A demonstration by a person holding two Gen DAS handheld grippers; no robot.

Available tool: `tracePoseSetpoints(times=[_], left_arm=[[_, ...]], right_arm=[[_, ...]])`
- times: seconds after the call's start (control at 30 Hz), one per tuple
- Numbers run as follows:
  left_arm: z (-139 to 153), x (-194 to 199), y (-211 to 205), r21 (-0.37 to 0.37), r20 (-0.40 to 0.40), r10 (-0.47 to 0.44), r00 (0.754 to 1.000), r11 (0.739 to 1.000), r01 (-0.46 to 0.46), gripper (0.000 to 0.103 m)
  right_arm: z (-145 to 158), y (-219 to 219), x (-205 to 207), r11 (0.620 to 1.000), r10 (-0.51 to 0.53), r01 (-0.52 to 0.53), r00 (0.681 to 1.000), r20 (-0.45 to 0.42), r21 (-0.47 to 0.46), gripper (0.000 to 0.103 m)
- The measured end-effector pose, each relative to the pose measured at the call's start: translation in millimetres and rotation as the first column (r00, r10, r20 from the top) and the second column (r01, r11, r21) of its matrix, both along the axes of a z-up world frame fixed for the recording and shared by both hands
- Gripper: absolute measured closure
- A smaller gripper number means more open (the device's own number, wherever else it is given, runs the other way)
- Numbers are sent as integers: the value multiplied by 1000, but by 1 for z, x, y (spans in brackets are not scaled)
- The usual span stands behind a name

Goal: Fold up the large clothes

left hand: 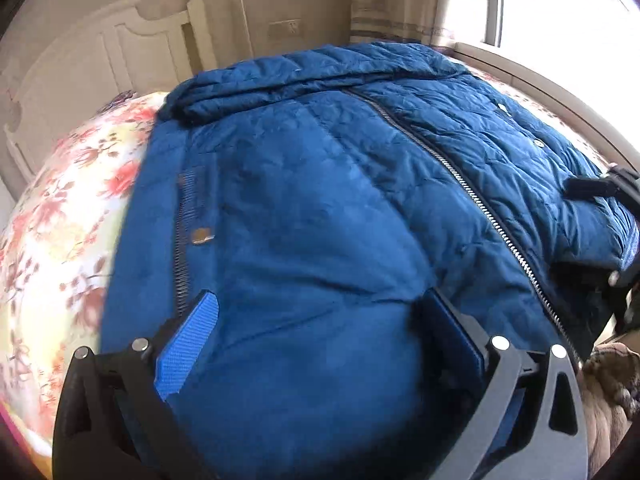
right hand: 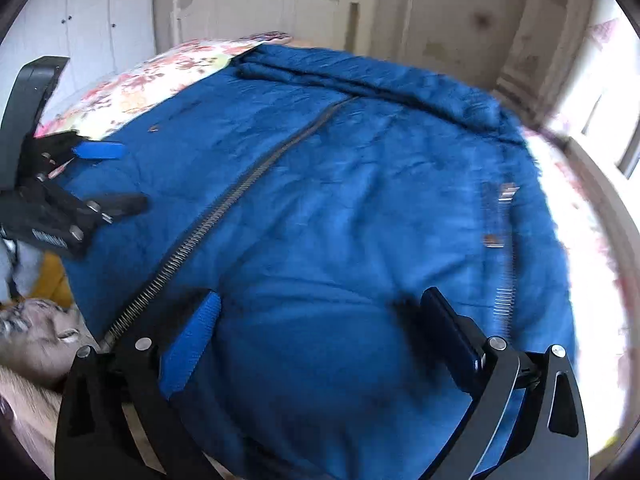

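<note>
A large blue padded jacket point(left hand: 320, 208) lies spread on the bed, zipper point(left hand: 472, 188) closed and running away from me. It also fills the right wrist view point(right hand: 340, 220), with its zipper point(right hand: 224, 208) on the left. My left gripper point(left hand: 320, 312) is open, its blue-padded fingers wide apart just above the jacket's near hem. My right gripper point(right hand: 320, 312) is open too, hovering over the hem. The left gripper point(right hand: 108, 176) shows at the left edge of the right wrist view, and the right gripper point(left hand: 600, 188) at the right edge of the left wrist view.
The bed has a floral sheet point(left hand: 68, 208) and a white headboard point(left hand: 120, 60) at the far end. A window point(left hand: 560, 12) with a curtain is on the right. White wardrobe doors point(right hand: 92, 20) stand on the left.
</note>
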State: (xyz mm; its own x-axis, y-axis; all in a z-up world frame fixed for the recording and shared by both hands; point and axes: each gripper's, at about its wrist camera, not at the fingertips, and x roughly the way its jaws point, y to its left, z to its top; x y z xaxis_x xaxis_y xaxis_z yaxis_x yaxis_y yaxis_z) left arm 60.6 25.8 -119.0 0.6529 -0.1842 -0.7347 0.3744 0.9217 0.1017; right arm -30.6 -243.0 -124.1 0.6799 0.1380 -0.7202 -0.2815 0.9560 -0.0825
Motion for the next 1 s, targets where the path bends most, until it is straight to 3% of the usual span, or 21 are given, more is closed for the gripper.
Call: tracePoseSetpoints(times=[0.07,0.13,0.17,0.23,0.27,0.33,0.5,0.6,0.67,0.7,0.77,0.87,1.0], left_arm=[[7,-6,20,-32,12,48,999,998,-47,2],[14,-16,49,-109,21,98,995,989,-96,2],[14,-17,61,-115,22,128,992,986,-124,2],[1,-17,84,-56,4,210,978,976,-209,2],[-3,-16,93,-72,-17,217,976,973,-217,2],[-7,-21,116,-198,-74,228,971,951,-239,2],[-2,-36,128,-191,-51,224,973,954,-229,2],[-6,-38,129,-238,-76,194,978,949,-206,2],[-6,-37,122,-240,-76,186,980,950,-199,3],[-6,-38,117,-244,-79,163,983,953,-178,3],[-5,-39,108,-269,-87,115,989,954,-135,5],[-7,-38,94,-216,-74,119,990,967,-132,5],[-9,-36,98,-213,-73,133,988,966,-146,4]], right_arm=[[9,-18,-12,999,-43,42,999,20,31,7],[12,-43,-27,995,-93,90,994,50,45,7],[10,-52,-30,992,-122,120,991,50,40,7],[-3,-82,-37,980,-184,184,983,-6,77,7],[-5,-95,-41,970,-198,198,980,-15,139,7],[-3,-106,-52,959,-219,217,976,-6,185,7],[13,-134,-72,942,-277,265,960,30,207,7],[4,-163,-79,901,-335,330,942,-33,283,7],[-7,-168,-81,889,-335,341,939,-73,307,25],[-11,-166,-81,890,-326,334,942,-79,310,25],[-10,-156,-83,899,-299,301,953,-55,320,42],[-8,-146,-77,903,-292,293,955,-49,315,42],[-9,-152,-74,898,-272,276,960,-59,343,46]])
